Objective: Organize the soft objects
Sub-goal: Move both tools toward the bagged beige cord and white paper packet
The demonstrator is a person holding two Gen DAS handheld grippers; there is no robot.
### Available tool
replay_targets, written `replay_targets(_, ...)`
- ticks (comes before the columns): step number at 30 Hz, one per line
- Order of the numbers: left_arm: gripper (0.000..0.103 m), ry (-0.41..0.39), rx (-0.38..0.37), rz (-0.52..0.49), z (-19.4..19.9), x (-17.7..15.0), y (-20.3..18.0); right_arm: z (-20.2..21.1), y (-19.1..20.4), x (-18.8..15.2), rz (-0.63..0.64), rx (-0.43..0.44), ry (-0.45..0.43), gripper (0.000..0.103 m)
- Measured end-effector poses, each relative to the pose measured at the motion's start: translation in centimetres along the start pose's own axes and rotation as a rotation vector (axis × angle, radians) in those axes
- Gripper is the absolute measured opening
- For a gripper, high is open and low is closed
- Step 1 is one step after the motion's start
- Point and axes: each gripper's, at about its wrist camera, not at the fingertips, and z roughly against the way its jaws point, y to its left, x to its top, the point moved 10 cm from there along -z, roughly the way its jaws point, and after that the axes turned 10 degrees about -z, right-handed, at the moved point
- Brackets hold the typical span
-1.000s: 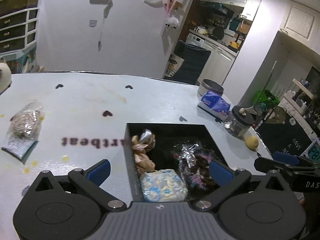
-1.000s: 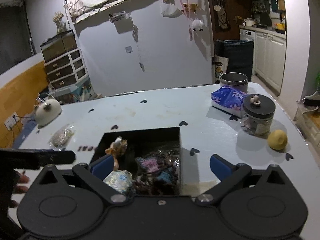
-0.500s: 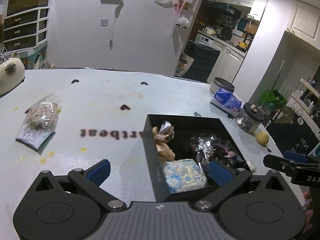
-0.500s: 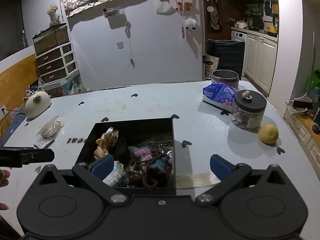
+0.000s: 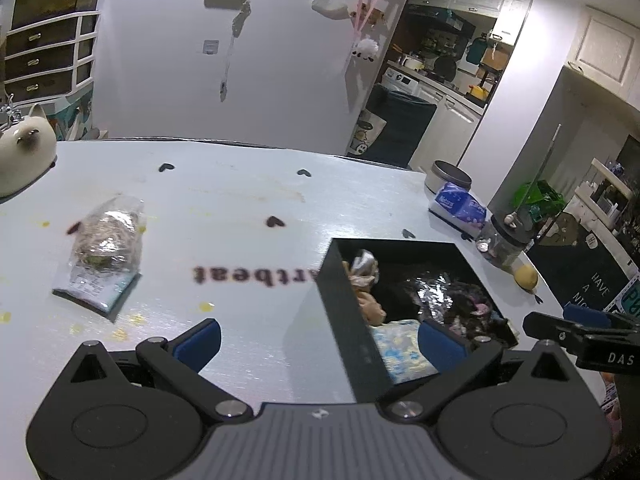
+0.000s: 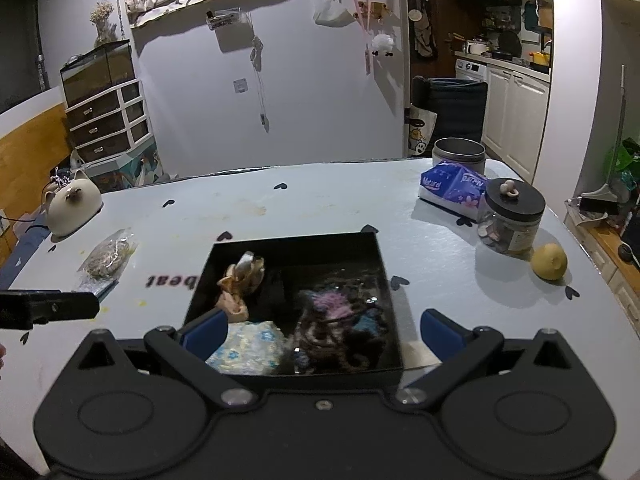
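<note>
A black open box (image 5: 340,320) (image 6: 296,242) stands on the pale table. Inside lie a tan bow-like cloth piece (image 5: 366,300) (image 6: 240,276), a blue-and-white floral packet (image 5: 400,350) (image 6: 248,346) and a dark crinkly bag with pink bits (image 5: 460,300) (image 6: 340,320). A clear bag of brownish stuff (image 5: 106,248) (image 6: 108,258) lies apart on the table to the left. My left gripper (image 5: 320,340) hovers open over the box's near left corner, holding nothing. My right gripper (image 6: 320,328) hangs open above the box's near edge, also holding nothing.
A blue tissue pack (image 6: 452,188), grey tin (image 6: 458,154), black-lidded jar (image 6: 510,220) and yellow lemon (image 6: 550,262) stand at the right. A cream cat-shaped pot (image 6: 74,204) sits far left. The other gripper's tip (image 5: 580,336) shows at the right edge.
The left gripper has swung leftward, so the box now sits right of its centre and the clear bag is nearer. The right gripper has pulled back and risen slightly. Both stayed open.
</note>
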Motion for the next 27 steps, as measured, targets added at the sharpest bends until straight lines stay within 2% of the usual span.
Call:
replay_targets(12, 0.103, 0.011, 0.012, 0.004, 1.3, 0.1, 7.0, -1.3, 6.6, -0.7, -0.004, 0.006, 0.005, 0.103)
replay_targets(27, 0.103, 0.026, 0.034, -0.003, 1.4, -0.3, 15.4, -5.1, 15.4, -1.2, 0.020, 0.039, 0.029, 0.103)
